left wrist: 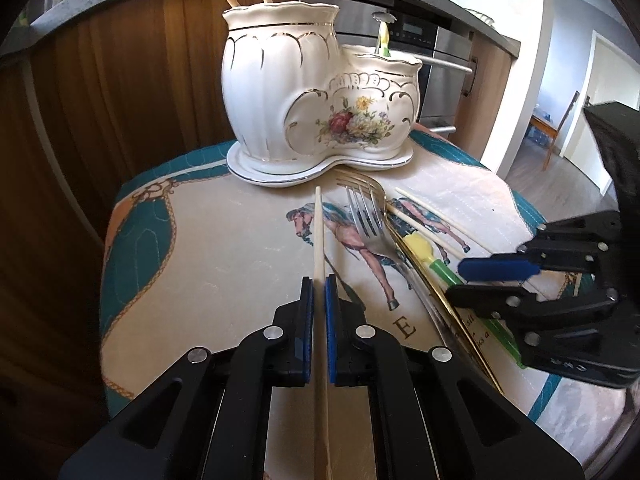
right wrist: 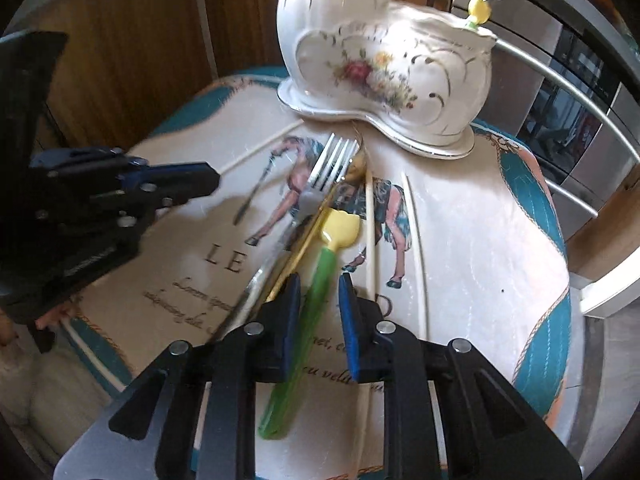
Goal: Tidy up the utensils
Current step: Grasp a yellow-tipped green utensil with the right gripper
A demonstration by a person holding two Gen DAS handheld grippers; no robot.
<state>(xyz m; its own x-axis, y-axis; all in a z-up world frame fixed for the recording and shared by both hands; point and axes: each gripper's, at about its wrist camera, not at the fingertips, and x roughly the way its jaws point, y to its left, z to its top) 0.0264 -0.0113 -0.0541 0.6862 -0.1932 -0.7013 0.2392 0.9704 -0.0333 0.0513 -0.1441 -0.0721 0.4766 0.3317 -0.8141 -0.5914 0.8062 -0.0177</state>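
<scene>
My left gripper is shut on a pale wooden chopstick that points toward the white flowered ceramic holder. The holder's tall compartment has two wooden sticks in it, and its low one has a yellow-and-green utensil. In the right wrist view my right gripper straddles the green handle of a yellow-headed utensil lying on the cloth, with a gap at the right pad. A silver fork and a gold utensil lie just left of it. The left gripper is at the left.
Two more loose chopsticks lie right of the green handle on the horse-print cloth, which covers a small table. Wooden cabinet fronts stand behind the holder, an oven to the right. The floor drops away past the cloth's right edge.
</scene>
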